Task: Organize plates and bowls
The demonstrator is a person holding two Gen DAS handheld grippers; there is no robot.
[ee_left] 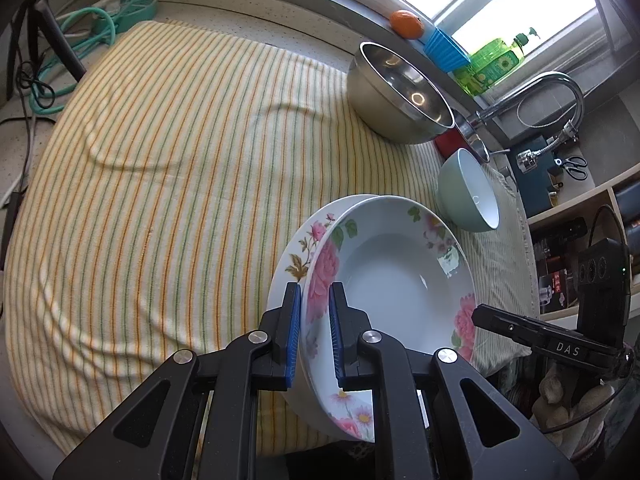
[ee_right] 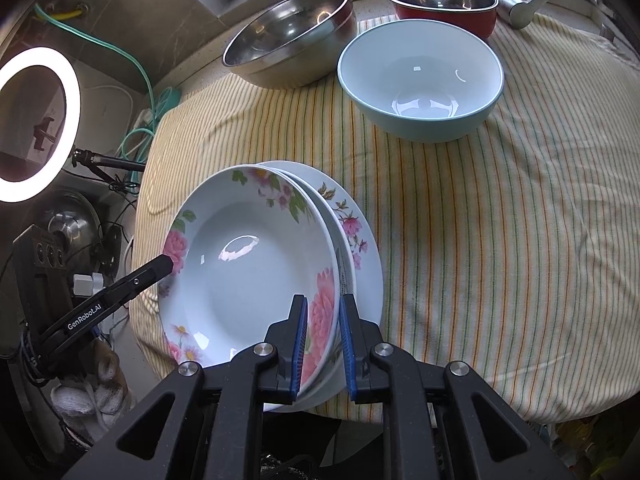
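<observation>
Floral deep plate (ee_left: pixel 400 280) sits atop a flatter plate (ee_left: pixel 296 248) on our striped cloth (ee_left: pixel 160 180); our left gripper (ee_left: pixel 314 336) pinches its rim, while our right gripper (ee_right: pixel 324 344) straddles the opposite rim, jaws slightly parted.

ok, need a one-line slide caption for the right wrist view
Right claw straddles the rim of the upper floral plate, stacked on a second plate on the striped cloth; bowls behind.

One plate (ee_right: pixel 248 272) lies on another plate (ee_right: pixel 360 248), bowls (ee_right: pixel 420 80) behind.
</observation>
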